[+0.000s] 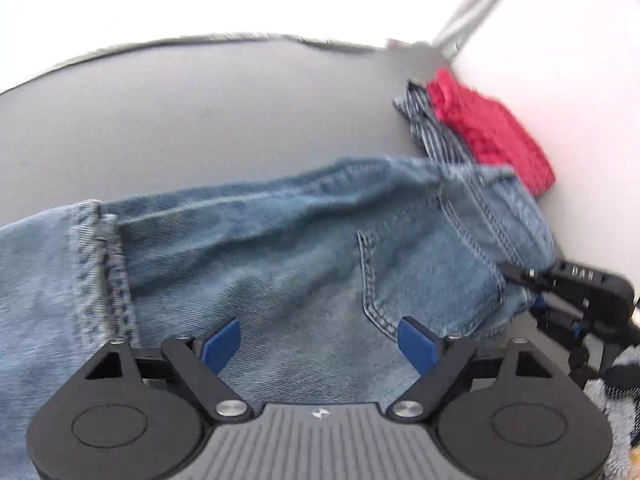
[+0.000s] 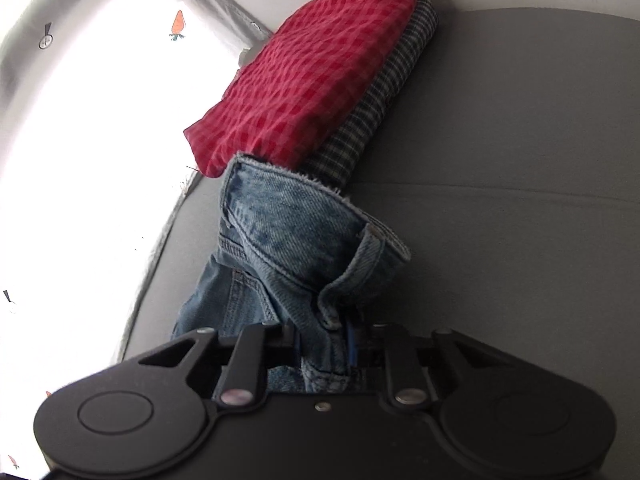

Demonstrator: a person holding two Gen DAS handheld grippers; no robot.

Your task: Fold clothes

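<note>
Denim jeans [image 1: 280, 248] lie on a grey surface [image 1: 200, 112], their long axis running across the left wrist view from a hem at the left edge to the waist end at the right, back pocket [image 1: 424, 280] facing up. The left gripper [image 1: 320, 344] hovers over the fabric near that pocket with its blue pads [image 1: 222, 344] spread wide, holding nothing. At the right edge of that view the right gripper [image 1: 536, 280] meets the waist end. The right wrist view shows what the left cannot: the right gripper [image 2: 324, 344] is clamped on a bunched fold of the jeans [image 2: 288, 248], which rises away from it towards a folded red checked cloth [image 2: 312, 76] stacked on a dark checked one [image 2: 380, 100]. White sheeting [image 2: 80, 160] with small carrot prints borders the grey surface.
</note>
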